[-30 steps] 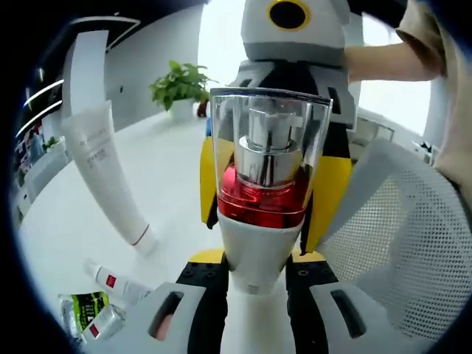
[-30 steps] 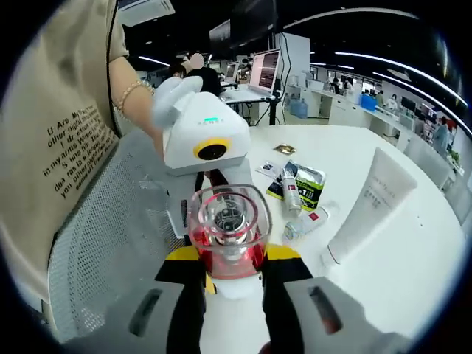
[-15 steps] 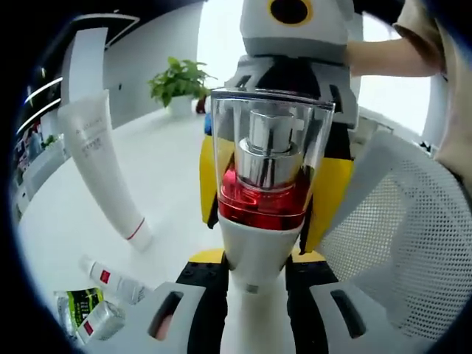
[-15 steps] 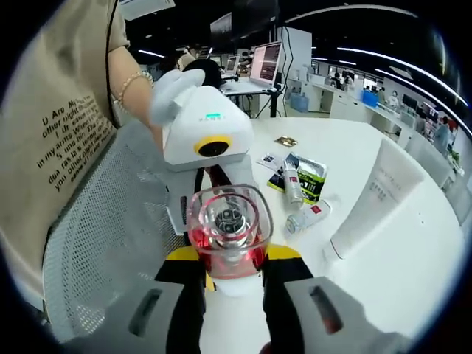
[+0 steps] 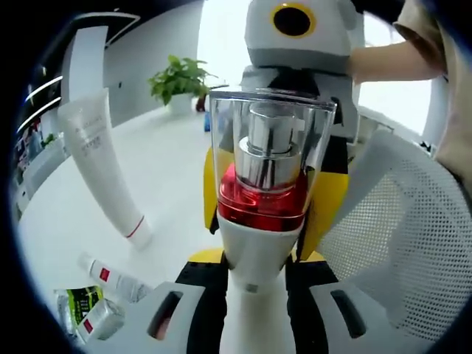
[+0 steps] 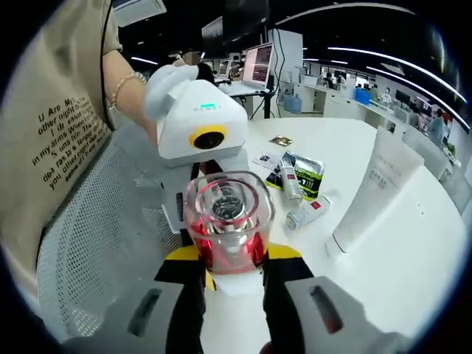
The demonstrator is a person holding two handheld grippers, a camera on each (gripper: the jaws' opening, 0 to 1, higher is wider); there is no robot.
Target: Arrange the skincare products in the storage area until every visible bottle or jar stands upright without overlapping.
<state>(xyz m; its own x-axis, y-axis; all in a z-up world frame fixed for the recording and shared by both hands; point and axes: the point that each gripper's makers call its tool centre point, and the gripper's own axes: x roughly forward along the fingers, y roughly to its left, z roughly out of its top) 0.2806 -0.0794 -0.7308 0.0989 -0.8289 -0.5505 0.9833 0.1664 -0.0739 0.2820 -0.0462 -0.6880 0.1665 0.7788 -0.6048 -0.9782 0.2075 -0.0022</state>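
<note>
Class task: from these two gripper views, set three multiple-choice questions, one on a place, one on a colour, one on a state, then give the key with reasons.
1. Where does the white tube stand?
A. on the white table
B. in the mesh basket
C. on a chair

2. What colour is the band under the pump bottle's clear cap?
A. blue
B. red
C. green

3. How is the pump bottle held?
A. lying loose on the table
B. by the left tool alone
C. by both tools at once

Key: 1 A, the tube stands cap-down on the table. 2 B, the band is red. 3 C, the left tool and right tool each close on it.
</note>
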